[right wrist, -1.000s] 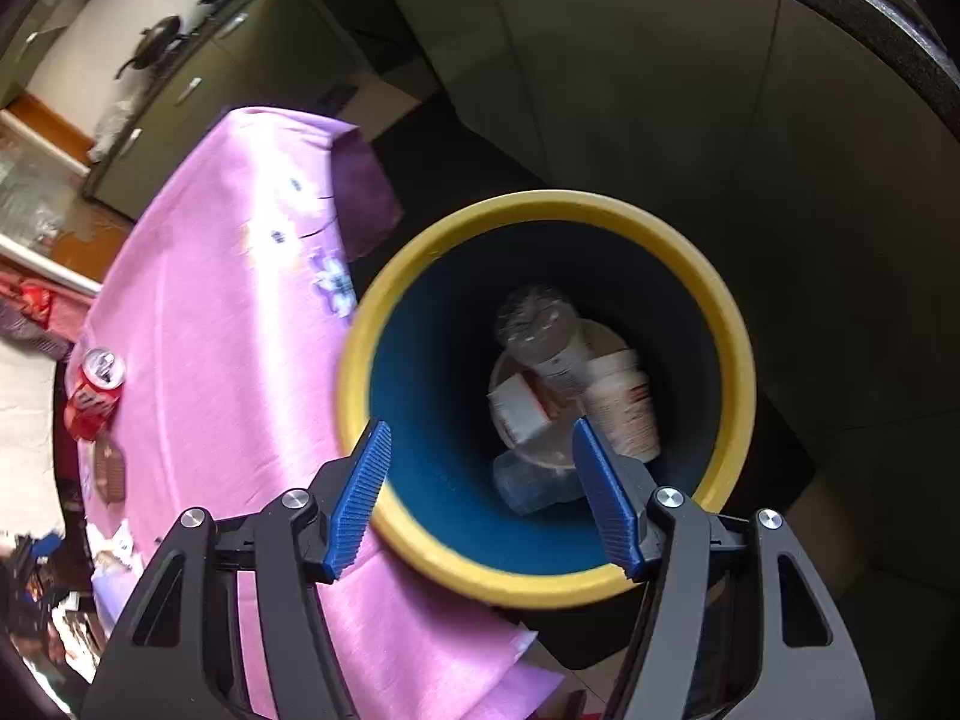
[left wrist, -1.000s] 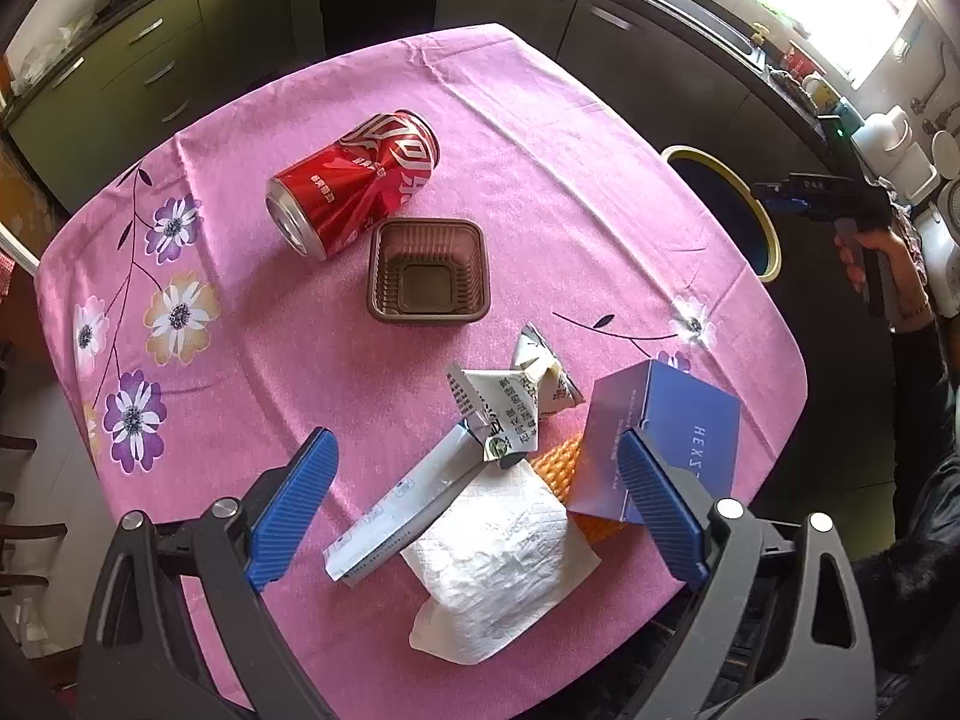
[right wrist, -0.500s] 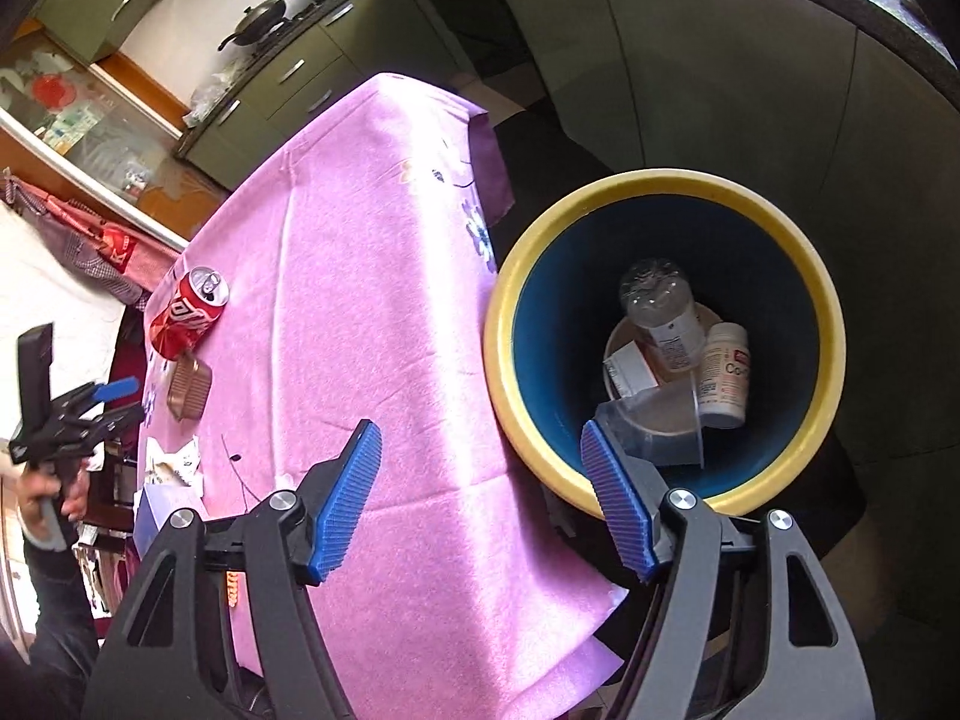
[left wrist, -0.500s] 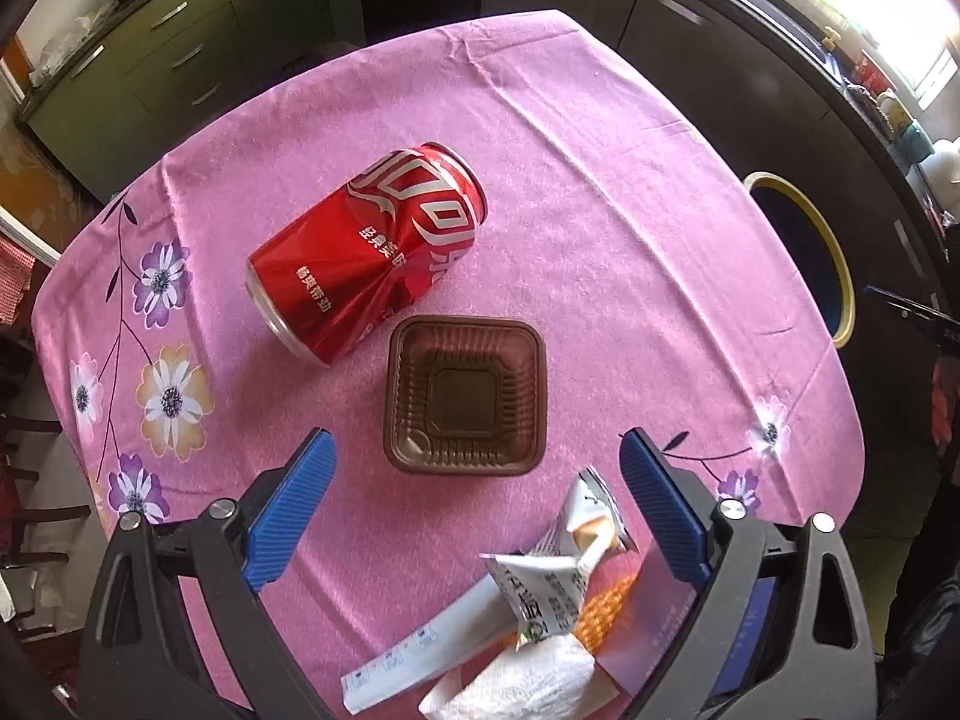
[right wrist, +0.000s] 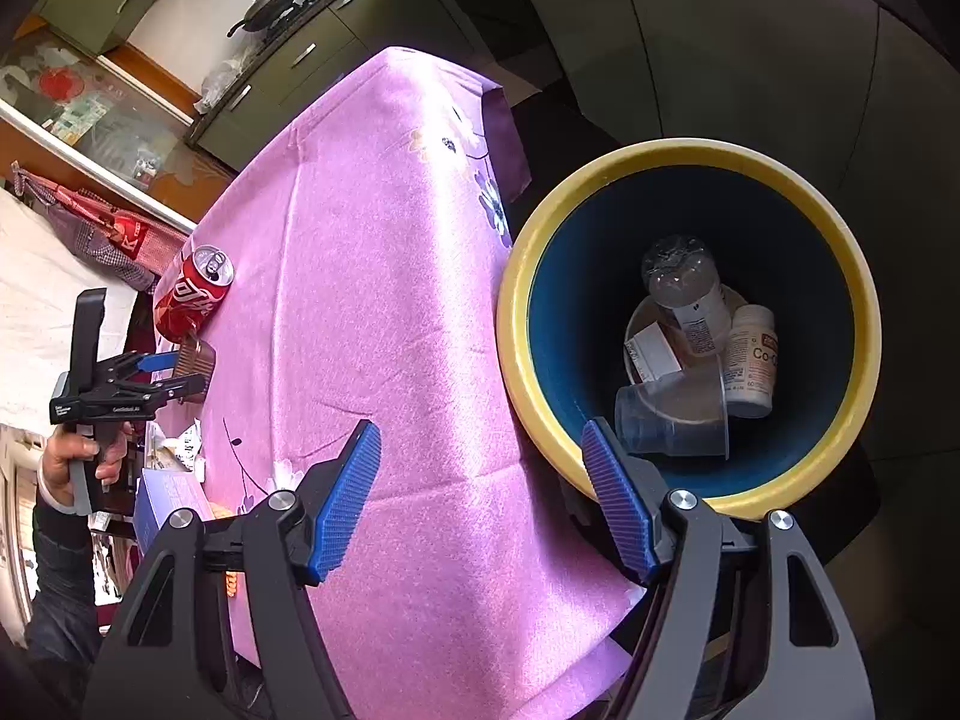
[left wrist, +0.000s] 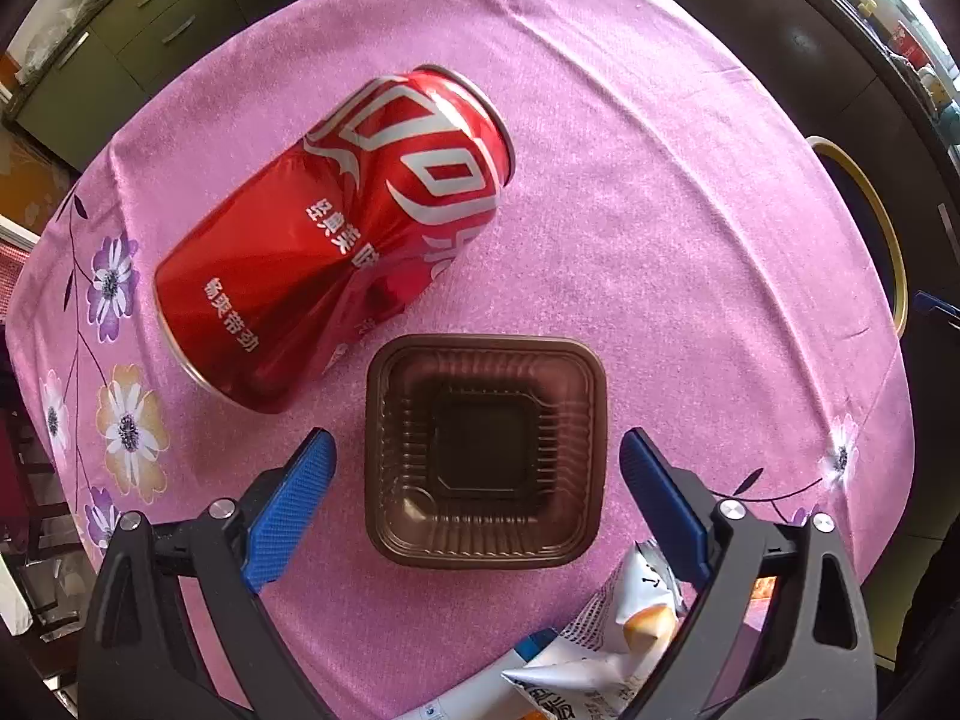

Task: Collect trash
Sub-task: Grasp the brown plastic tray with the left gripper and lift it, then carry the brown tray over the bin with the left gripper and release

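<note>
Left wrist view: the left hand-held gripper (left wrist: 474,468) is spread wide, nothing held, hovering over the counter (left wrist: 660,192) and its pink flowered cloth.
Between the blue pads: a brown plastic tray (left wrist: 485,450) sits square in the gap, clear of both, mouth up.
Just beyond the tray: a dented red soda can (left wrist: 336,240) lies on its side, its lower end close to the tray's left corner.
Near the right finger: crumpled snack wrappers (left wrist: 600,654) at the bottom edge.
Far right: a sliver of the yellow bin rim shows past the counter edge.
Right wrist view: the right hand-held gripper (right wrist: 480,492) is wide open too, empty, above the counter's hanging cloth edge.
Trash bin (right wrist: 867,324): yellow rim, blue inside, beside the counter, just beyond the right finger.
Inside the bin: a clear bottle (right wrist: 684,294), a white pill bottle (right wrist: 750,360), a clear cup (right wrist: 672,414) and a small white carton (right wrist: 651,351).
Far left here: the can, the tray and the other gripper in a hand (right wrist: 78,456).
</note>
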The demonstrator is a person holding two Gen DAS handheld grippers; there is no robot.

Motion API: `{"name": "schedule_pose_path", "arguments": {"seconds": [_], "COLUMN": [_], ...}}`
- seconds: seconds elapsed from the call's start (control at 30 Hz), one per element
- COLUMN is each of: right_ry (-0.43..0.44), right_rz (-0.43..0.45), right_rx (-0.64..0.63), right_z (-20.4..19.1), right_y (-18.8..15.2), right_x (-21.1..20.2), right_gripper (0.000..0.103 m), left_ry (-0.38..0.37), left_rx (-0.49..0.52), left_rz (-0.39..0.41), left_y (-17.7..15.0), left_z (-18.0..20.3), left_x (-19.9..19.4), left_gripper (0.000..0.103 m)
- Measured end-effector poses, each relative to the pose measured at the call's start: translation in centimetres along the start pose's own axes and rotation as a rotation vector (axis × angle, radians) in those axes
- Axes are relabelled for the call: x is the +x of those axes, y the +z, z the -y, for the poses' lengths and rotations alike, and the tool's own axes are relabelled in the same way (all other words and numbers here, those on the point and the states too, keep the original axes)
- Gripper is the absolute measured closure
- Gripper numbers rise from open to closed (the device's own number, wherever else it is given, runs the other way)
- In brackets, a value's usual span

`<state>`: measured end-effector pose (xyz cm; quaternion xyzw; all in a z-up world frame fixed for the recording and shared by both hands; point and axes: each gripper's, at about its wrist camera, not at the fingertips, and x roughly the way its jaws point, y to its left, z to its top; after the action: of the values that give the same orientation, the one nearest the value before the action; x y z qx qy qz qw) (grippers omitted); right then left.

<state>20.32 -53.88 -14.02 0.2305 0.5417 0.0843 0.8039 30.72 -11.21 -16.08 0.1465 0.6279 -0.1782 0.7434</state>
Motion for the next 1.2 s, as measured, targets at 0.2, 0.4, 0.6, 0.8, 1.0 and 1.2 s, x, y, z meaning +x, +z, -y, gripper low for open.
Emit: {"name": "schedule_pose_path", "arguments": {"seconds": [0.2, 0.4, 0.6, 0.8, 1.0, 1.2], "right_ry": [0.002, 0.006, 0.011, 0.018, -0.003, -0.031], "right_rz": [-0.001, -0.003, -0.003, 0.029, 0.095, 0.144], "right_rx": [-0.005, 0.003, 0.003, 0.017, 0.048, 0.090], "right_z": [-0.1, 0.1, 0.2, 0.9, 3.0, 6.0], "right_y": [0.1, 0.0, -0.2, -0.5, -1.5, -3.0], "right_x": [0.1, 0.3, 0.4, -0.7, -3.3, -5.8], "right_gripper": [0.034, 0.034, 0.034, 0.034, 0.034, 0.034], "left_ry": [0.011, 0.003, 0.003, 0.005, -0.057, -0.129], "left_rx": [0.005, 0.020, 0.048, 0.098, 0.225, 0.400], "left_rz": [0.011, 0.018, 0.025, 0.072, 0.119, 0.134], "left_y": [0.4, 0.5, -0.1, 0.0, 1.4, 4.4], "left_z": [-0.1, 0.3, 1.4, 3.2, 9.7, 20.4], "left_x": [1.0, 0.4, -0.9, -4.3, -8.7, -9.7], "left_gripper": [0.022, 0.036, 0.036, 0.036, 0.036, 0.036]}}
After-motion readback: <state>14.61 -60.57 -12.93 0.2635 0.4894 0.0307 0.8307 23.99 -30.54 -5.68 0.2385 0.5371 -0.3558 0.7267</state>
